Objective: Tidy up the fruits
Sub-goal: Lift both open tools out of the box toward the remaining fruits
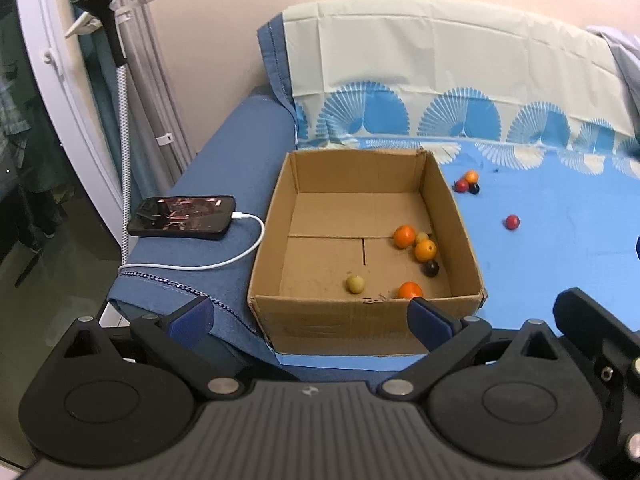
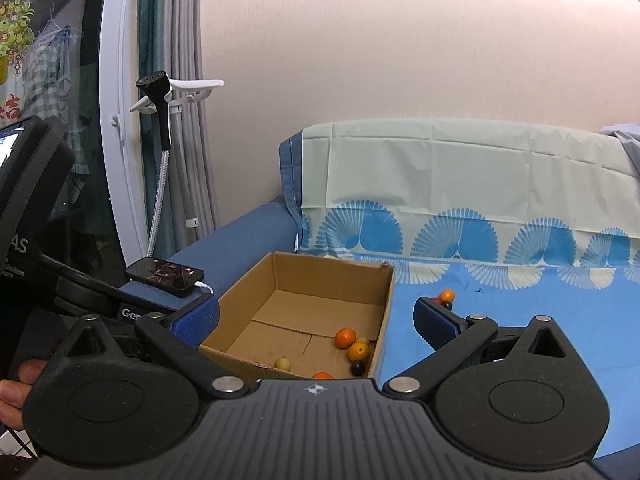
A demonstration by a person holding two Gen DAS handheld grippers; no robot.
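Beyond the spread, empty left hand-held gripper [image 1: 310,322] sits the cardboard box [image 1: 320,324] with 6 fruits [image 1: 425,250].

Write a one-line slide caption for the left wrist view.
Open left gripper faces a cardboard box holding six small fruits, with four more loose on the blue sheet.
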